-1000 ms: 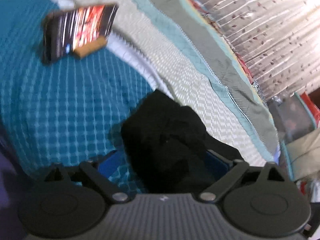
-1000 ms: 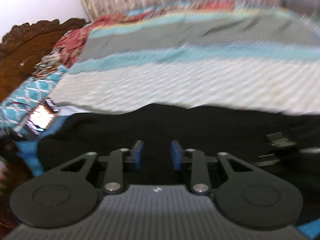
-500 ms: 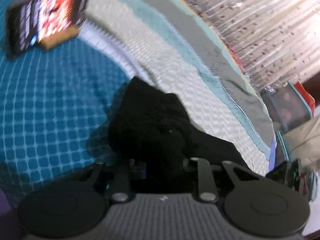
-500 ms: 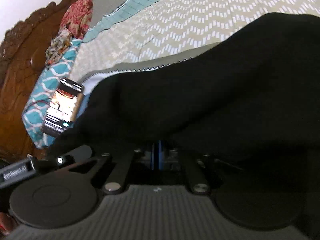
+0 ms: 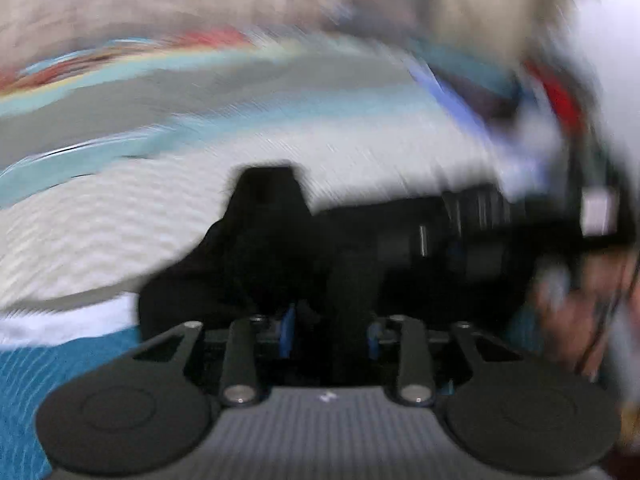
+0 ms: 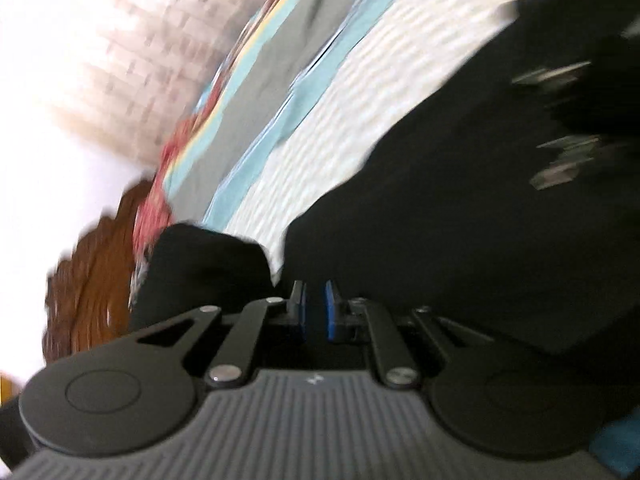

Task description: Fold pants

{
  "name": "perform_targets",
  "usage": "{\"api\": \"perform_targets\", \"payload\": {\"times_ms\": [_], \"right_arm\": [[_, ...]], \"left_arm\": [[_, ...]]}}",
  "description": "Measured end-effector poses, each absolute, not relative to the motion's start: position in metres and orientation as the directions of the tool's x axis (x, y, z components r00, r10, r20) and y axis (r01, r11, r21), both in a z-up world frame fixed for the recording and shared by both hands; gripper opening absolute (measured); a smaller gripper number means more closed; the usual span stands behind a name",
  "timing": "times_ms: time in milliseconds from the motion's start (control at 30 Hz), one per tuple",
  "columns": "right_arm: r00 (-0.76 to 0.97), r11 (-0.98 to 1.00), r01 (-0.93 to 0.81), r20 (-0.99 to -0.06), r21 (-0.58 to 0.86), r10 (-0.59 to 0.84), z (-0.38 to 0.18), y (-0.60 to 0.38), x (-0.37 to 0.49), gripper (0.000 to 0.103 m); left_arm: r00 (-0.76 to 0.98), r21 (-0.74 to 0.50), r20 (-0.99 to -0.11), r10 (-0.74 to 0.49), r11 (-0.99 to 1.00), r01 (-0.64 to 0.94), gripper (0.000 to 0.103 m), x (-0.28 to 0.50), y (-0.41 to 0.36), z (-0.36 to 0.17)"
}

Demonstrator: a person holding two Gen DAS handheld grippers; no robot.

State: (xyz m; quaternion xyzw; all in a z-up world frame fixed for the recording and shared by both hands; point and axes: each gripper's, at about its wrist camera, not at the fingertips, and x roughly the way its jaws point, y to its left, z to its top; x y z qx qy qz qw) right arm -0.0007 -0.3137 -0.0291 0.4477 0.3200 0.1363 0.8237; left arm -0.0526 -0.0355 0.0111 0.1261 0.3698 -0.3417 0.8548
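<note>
Both grippers, left (image 5: 328,336) and right (image 6: 315,310), are gripping bunched pants (image 6: 460,200) between narrow fingers over the bed (image 6: 320,128), the fold barely beginning, jaws easing apart.

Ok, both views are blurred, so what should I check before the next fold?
1. Pants on the bed: ok.
2. Left hand-held gripper grip: jaws have just been opening, pants between them; firm hold, cannot tell.
3. Right hand-held gripper grip: jaws have just been opening, narrow gap; fabric inside, cannot tell.
4. Pants lying flat: not ok, bunched at the left hand-held gripper.
5. Sharp view: not ok.
</note>
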Motion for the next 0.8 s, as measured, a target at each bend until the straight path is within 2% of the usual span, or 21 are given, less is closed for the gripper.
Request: {"api": "perform_targets", "payload": {"times_ms": [67, 100, 133, 200, 300, 400, 467, 533, 567, 600, 633, 700, 800], "right_arm": [[0.786, 0.571, 0.102, -0.418, 0.815, 0.455, -0.03, -0.323, -0.011, 0.026], [0.802, 0.579, 0.105, -0.413, 0.808, 0.431, -0.029, -0.324, -0.016, 0.031], [0.816, 0.588, 0.096, -0.402, 0.803, 0.416, -0.026, -0.323, -0.02, 0.038], [0.834, 0.612, 0.048, -0.369, 0.79, 0.41, -0.017, -0.315, -0.024, 0.04], [0.824, 0.673, -0.065, -0.34, 0.737, 0.452, -0.005, -0.301, -0.02, 0.04], [0.799, 0.727, -0.194, -0.324, 0.659, 0.507, 0.007, -0.263, -0.014, 0.04], [0.776, 0.767, -0.247, -0.352, 0.592, 0.522, 0.01, -0.242, -0.011, 0.038], [0.741, 0.836, -0.208, -0.476, 0.509, 0.474, -0.003, -0.226, 0.004, 0.036], [0.715, 0.863, -0.169, -0.543, 0.476, 0.44, -0.018, -0.225, 0.01, 0.033], [0.702, 0.874, -0.13, -0.579, 0.468, 0.414, -0.035, -0.229, 0.015, 0.024], [0.722, 0.864, -0.092, -0.565, 0.495, 0.4, -0.042, -0.236, 0.015, 0.0], [0.71, 0.799, -0.071, -0.532, 0.597, 0.461, -0.035, -0.248, 0.018, 0.003], [0.784, 0.796, -0.088, -0.452, 0.599, 0.426, -0.012, -0.266, 0.0, 0.019]], "left_arm": [[0.462, 0.029, -0.775, -0.43, 0.707, 0.707, 0.045, -0.06, -0.057, -0.004], [0.476, 0.052, -0.768, -0.428, 0.7, 0.712, 0.048, -0.066, -0.058, -0.003], [0.489, 0.059, -0.752, -0.441, 0.695, 0.717, 0.057, -0.071, -0.056, 0.003], [0.494, 0.019, -0.725, -0.48, 0.703, 0.711, 0.063, -0.073, -0.045, 0.017], [0.484, -0.134, -0.67, -0.563, 0.732, 0.667, 0.066, -0.065, -0.018, 0.039], [0.496, -0.294, -0.632, -0.596, 0.776, 0.559, 0.061, -0.045, 0.012, 0.045], [0.489, -0.4, -0.623, -0.611, 0.786, 0.472, 0.045, -0.027, 0.028, 0.039], [0.469, -0.455, -0.634, -0.614, 0.787, 0.416, 0.034, -0.014, 0.033, 0.029], [0.464, -0.458, -0.643, -0.609, 0.791, 0.405, 0.031, -0.01, 0.028, 0.024], [0.458, -0.453, -0.657, -0.599, 0.799, 0.396, 0.031, -0.007, 0.022, 0.019], [0.447, -0.445, -0.67, -0.593, 0.803, 0.397, 0.031, 0.0, 0.012, 0.015], [0.43, -0.428, -0.678, -0.596, 0.796, 0.428, 0.031, 0.001, -0.003, 0.007], [0.408, -0.42, -0.678, -0.611, 0.778, 0.468, 0.032, 0.004, -0.023, 0.006]]}}
